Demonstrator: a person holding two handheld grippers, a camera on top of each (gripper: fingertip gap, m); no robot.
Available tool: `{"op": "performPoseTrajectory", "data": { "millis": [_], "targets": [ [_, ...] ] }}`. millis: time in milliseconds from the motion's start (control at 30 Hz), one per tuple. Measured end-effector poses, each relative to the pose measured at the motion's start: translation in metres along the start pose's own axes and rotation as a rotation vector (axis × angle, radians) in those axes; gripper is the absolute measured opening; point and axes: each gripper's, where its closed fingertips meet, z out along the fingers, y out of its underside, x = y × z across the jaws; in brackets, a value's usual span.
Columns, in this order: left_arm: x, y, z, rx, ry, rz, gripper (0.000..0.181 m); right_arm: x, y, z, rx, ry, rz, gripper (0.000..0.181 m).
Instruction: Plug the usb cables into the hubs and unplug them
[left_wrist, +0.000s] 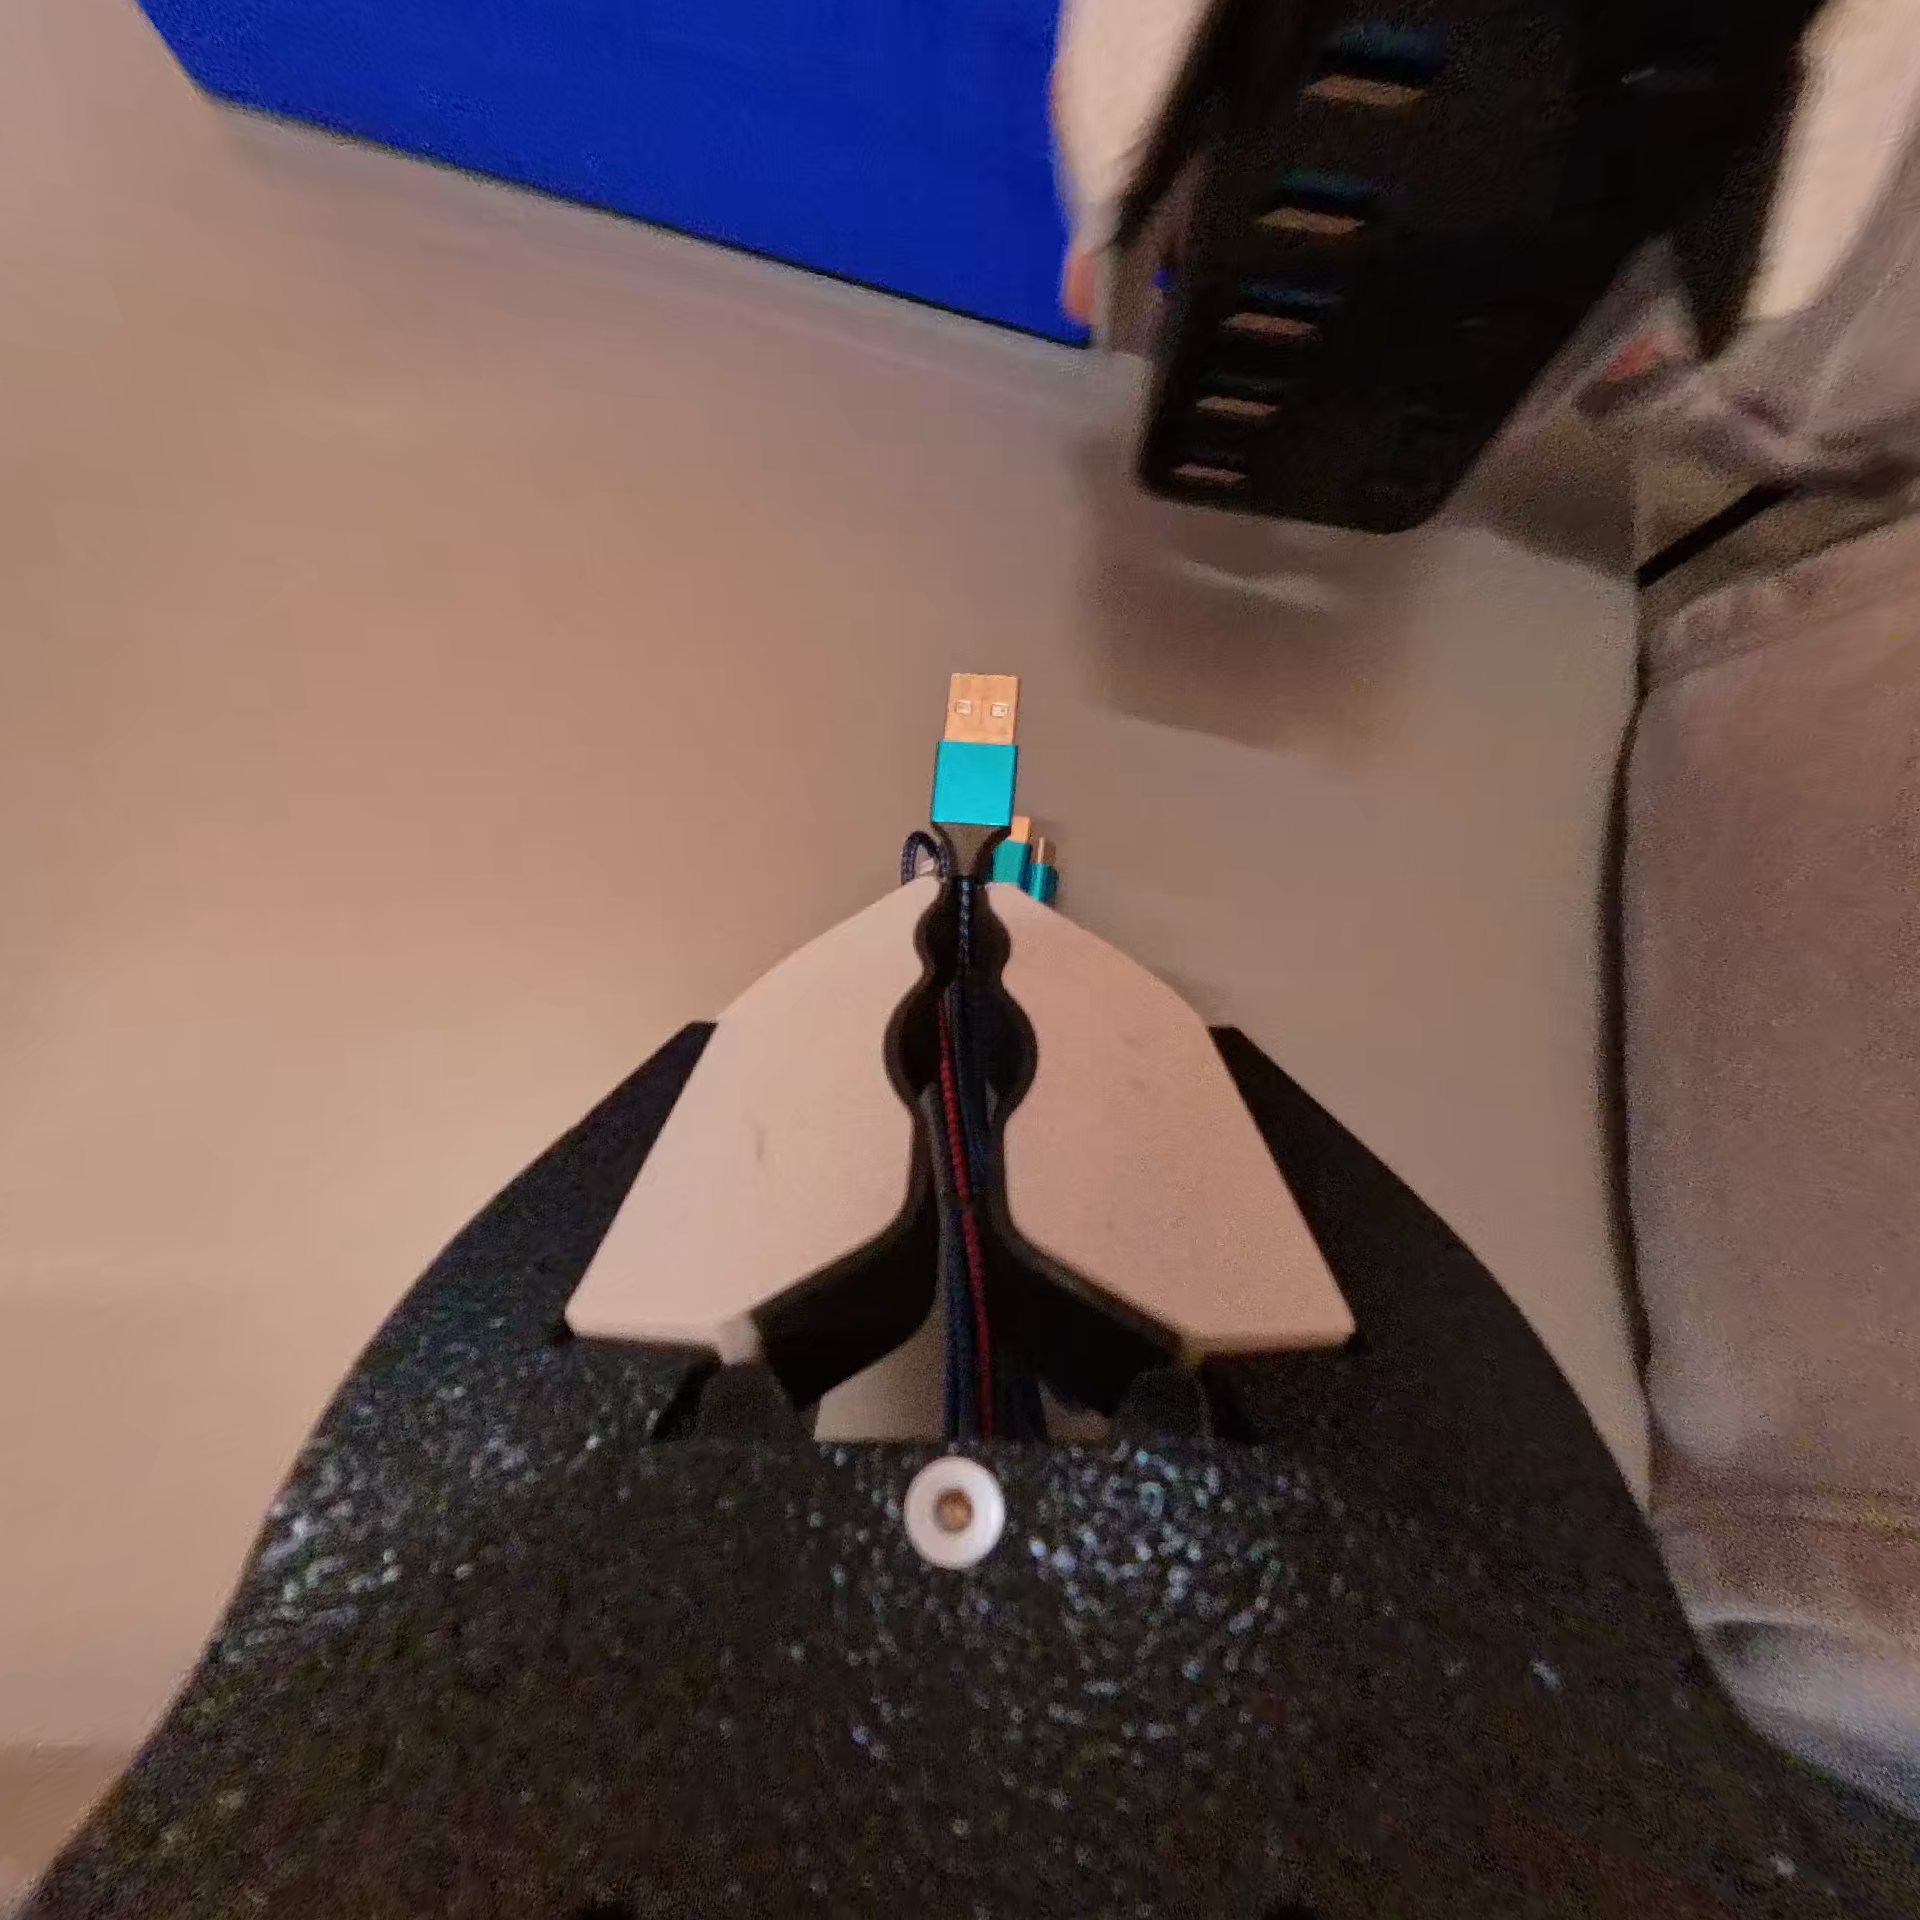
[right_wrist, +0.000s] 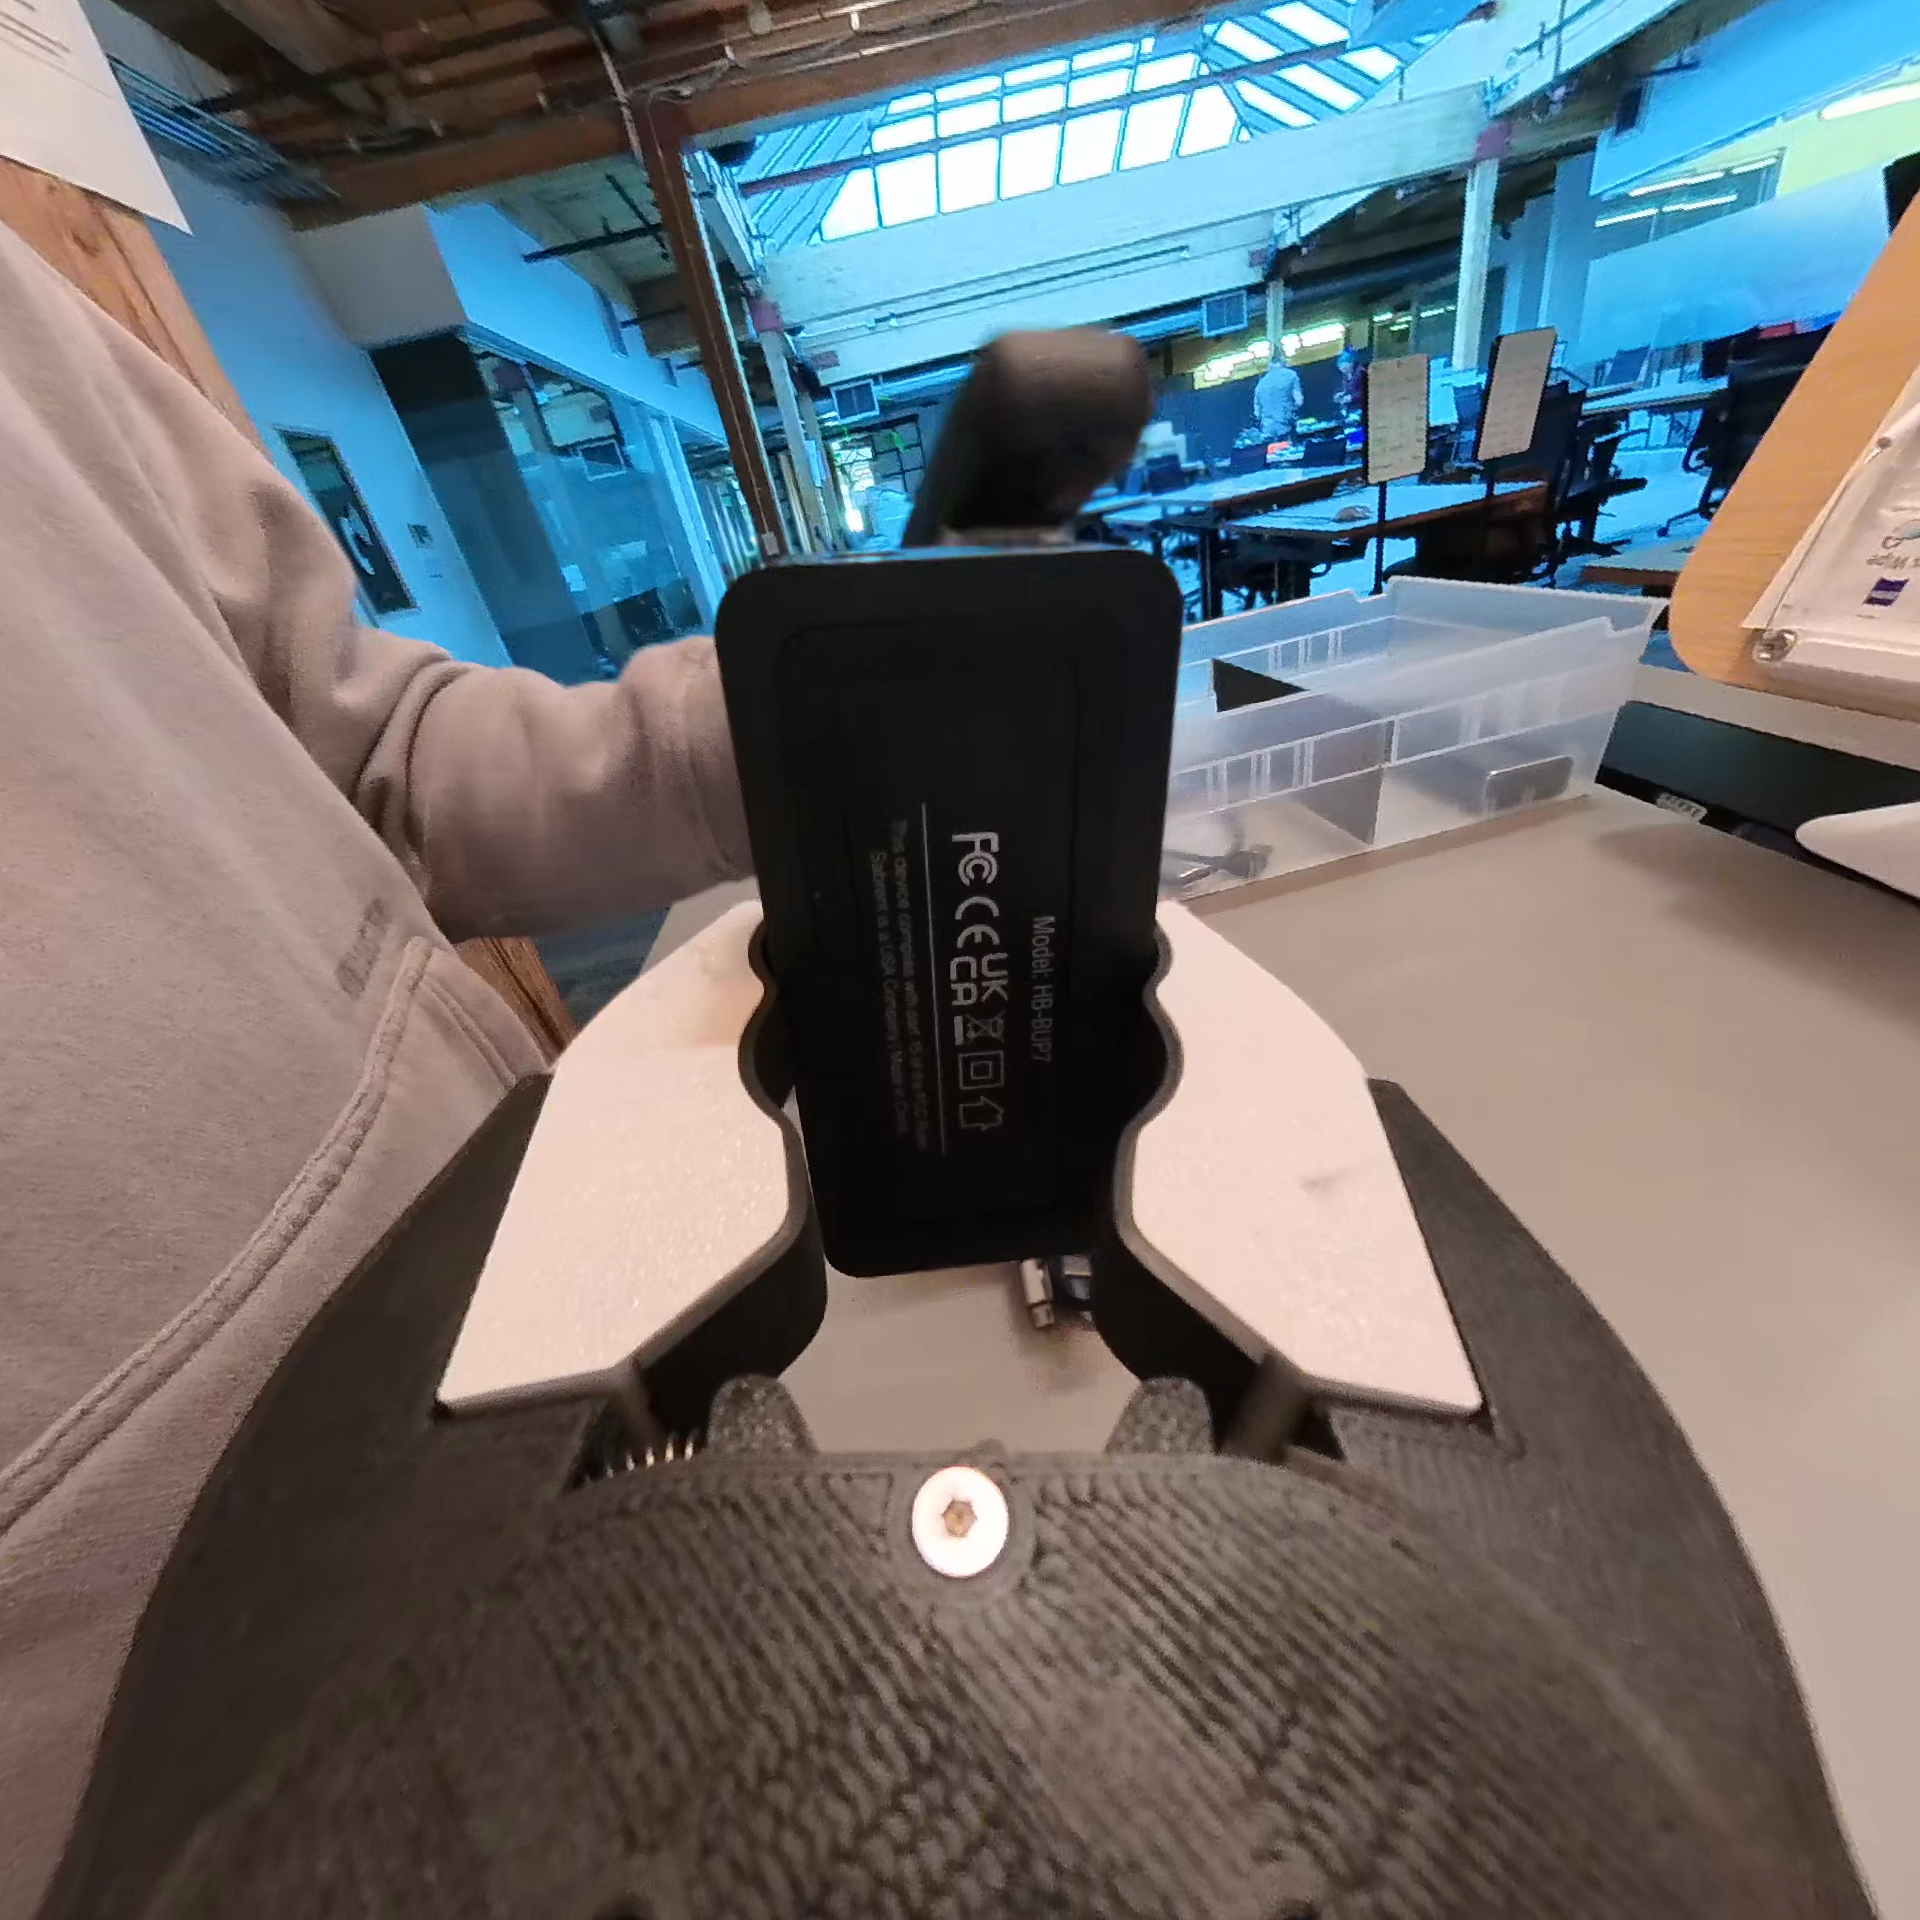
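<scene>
Cable (left_wrist: 961, 1143) is pinched between the pressed-together fingers of the left gripper (left_wrist: 961, 904), leaving its teal-collared USB plug (left_wrist: 980, 743) projecting forward, presumably free for insertion. Right gripper (right_wrist: 961, 997) is clamped on the black hub (right_wrist: 951, 894), label side to camera. From the left wrist view, the hub's port row faces the plug, well apart; mating not yet done

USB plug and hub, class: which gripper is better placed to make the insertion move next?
Probably left. The left gripper pinches the braided cable with its USB plug pointing forward, free to advance; the right gripper clamps the black hub, steadying it.
</scene>
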Motion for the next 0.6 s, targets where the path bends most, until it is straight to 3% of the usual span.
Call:
{"op": "performPoseTrajectory", "data": {
  "millis": [33,233,600],
  "targets": [
    [0.003,-0.007,-0.005,-0.017,-0.038,0.049,0.002,0.0,0.0,0.001,0.004,-0.005,-0.004,0.064],
    [0.023,-0.046,-0.029,-0.022,-0.071,0.151,0.002,0.003,-0.005,0.005,0.068,-0.042,0.034,0.064],
    [0.035,-0.057,-0.029,-0.12,-0.048,0.104,0.001,-0.005,-0.016,-0.005,0.167,-0.111,0.029,0.064]
  ]
}}
